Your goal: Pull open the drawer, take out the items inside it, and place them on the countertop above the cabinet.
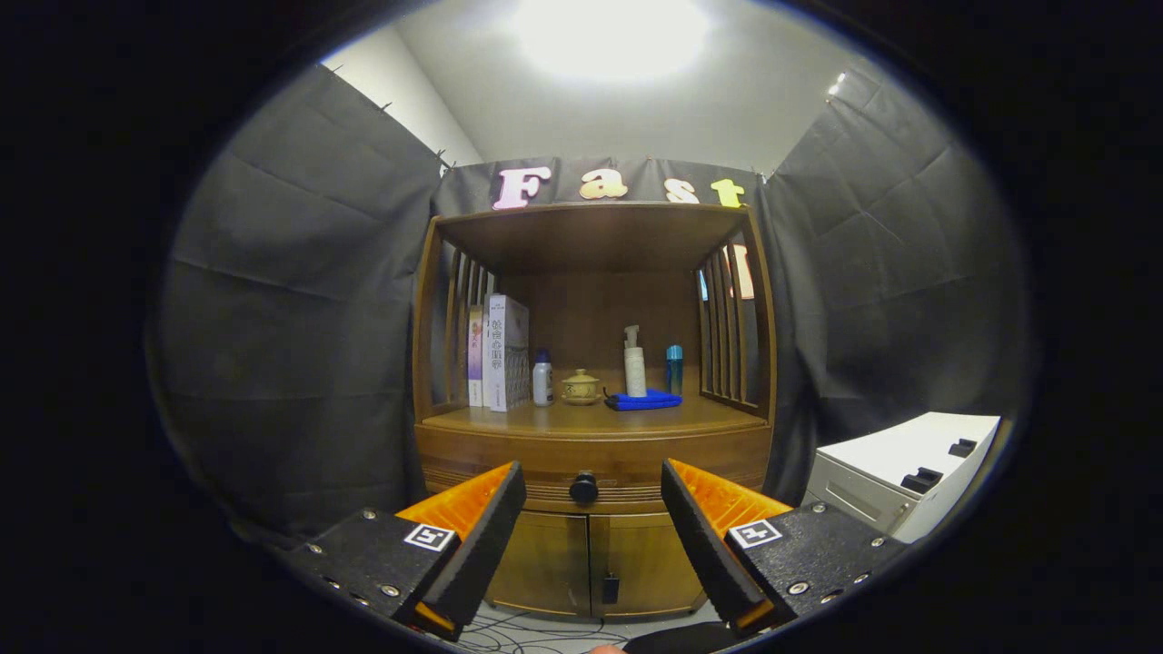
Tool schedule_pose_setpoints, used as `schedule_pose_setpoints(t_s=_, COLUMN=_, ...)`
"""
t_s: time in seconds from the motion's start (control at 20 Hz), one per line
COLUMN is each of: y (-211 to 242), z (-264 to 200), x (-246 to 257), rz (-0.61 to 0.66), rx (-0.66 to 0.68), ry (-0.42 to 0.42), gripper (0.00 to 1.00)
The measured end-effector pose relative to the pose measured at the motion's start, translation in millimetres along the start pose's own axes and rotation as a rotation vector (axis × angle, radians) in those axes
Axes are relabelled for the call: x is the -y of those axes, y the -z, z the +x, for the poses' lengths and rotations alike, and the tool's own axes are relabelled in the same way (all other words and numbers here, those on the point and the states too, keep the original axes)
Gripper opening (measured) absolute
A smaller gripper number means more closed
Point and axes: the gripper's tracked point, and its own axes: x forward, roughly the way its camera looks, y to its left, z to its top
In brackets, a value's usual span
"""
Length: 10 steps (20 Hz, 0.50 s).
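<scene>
Ahead of you, filling the middle of the frame, stands the wooden cabinet (592, 409), with an open shelf on top, slatted sides and two closed doors (591, 563) at the bottom. To its lower right sits a white box-like unit (895, 472), well apart from the cabinet. The drawer (591, 463) runs across the cabinet just under the countertop (581, 420), and you can see it is still closed; what lies inside it is hidden. On the countertop, at the left of the shelf, books (500, 354) stand upright, and beside them a small white bottle (542, 380), then a small lidded pot (580, 388). Right of centre a blue cloth (643, 401) lies with a white pump bottle (634, 363) at it and a blue bottle (673, 369) just beside. Your gripper (592, 495) is spread wide and holds nothing; the dark drawer knob (583, 488) shows between the two fingers, beyond their tips and untouched.
</scene>
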Motion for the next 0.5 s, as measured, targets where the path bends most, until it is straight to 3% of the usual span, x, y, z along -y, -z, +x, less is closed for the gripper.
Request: schedule_pose_setpoints(t_s=0.5, y=7.8, z=0.2, x=-4.7, rz=0.0, rx=-0.019, ry=-0.02, gripper=0.94)
